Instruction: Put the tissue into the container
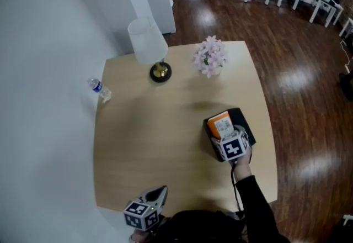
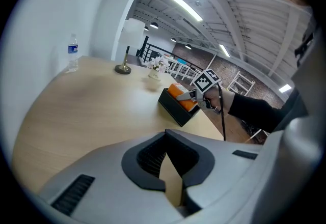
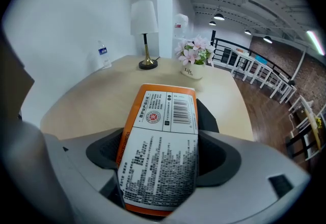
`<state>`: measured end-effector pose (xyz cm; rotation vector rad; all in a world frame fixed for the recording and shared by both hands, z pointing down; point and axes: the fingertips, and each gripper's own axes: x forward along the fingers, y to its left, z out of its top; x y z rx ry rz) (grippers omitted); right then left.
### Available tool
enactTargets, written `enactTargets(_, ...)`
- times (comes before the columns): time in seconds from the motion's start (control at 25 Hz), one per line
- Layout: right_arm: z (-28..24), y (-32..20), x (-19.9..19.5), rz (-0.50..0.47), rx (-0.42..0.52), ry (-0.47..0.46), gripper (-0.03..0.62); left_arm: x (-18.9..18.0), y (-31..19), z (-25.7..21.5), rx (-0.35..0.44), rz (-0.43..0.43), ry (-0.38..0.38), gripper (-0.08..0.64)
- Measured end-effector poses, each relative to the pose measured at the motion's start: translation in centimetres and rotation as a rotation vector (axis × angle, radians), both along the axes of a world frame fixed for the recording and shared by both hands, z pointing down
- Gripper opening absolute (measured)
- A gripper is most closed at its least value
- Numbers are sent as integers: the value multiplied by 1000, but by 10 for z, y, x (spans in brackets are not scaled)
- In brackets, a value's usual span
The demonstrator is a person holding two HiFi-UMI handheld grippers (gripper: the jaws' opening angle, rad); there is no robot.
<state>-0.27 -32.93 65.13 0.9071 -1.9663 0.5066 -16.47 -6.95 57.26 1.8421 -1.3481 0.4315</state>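
Observation:
An orange tissue pack [image 1: 222, 123] with a white printed label [image 3: 162, 141] sits between the jaws of my right gripper [image 1: 223, 133], which is shut on it. The pack's far end is down in the black open container [image 1: 244, 121] near the table's right edge; the container's dark wall [image 3: 207, 116] shows behind the pack. In the left gripper view the pack [image 2: 179, 90] sticks up out of the container [image 2: 170, 107]. My left gripper [image 1: 159, 193] hovers at the table's front edge, shut and holding nothing, well left of the container.
The light wooden table [image 1: 143, 137] stands against a white wall at left. At its back are a white-shaded lamp [image 1: 148, 42] and a pot of pink flowers [image 1: 209, 57]. A small water bottle [image 1: 98, 88] stands at the left edge. Dark wood floor [image 1: 309, 98] lies to the right.

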Motion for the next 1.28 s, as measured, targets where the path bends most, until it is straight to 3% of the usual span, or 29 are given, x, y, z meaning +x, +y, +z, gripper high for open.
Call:
enactTargets(0.16,-1,-1,2,15,7,-25,455,0,2,1,-7,-4,-2,5)
enactTargets(0.36,-31,-3,5,36,98,-80,457,5,0,-3,11,13,-12,6)
enactTargets(0.56,-73,31,20,81,129,-169,457,1,-2,-14,50,20,-21,6)
enactTargets(0.76,-94,116,12,92,41,-331,456,-4,-1,-19,94,21,-14,6)
enactTargets(0.96,-79,191,-4,111,-66,-412,435,-5,8,-22,121,38,5,6)
enactTargets(1.0,-74,202,-6,124,-96,-430,401,-5,11,-22,123,42,9,6)
enactTargets(1.08,-69,222,-10,127,-140,-454,206,-4,17,-21,123,47,16,5)
enactTargets(1.16,-68,235,-16,83,-146,-454,78,-4,21,-19,121,51,17,6)
enactTargets(1.24,-71,244,-20,37,-129,-454,58,-4,24,-18,121,61,-5,5)
enactTargets(1.28,-72,247,-23,20,-120,-458,2,-4,25,-18,123,71,-23,5)
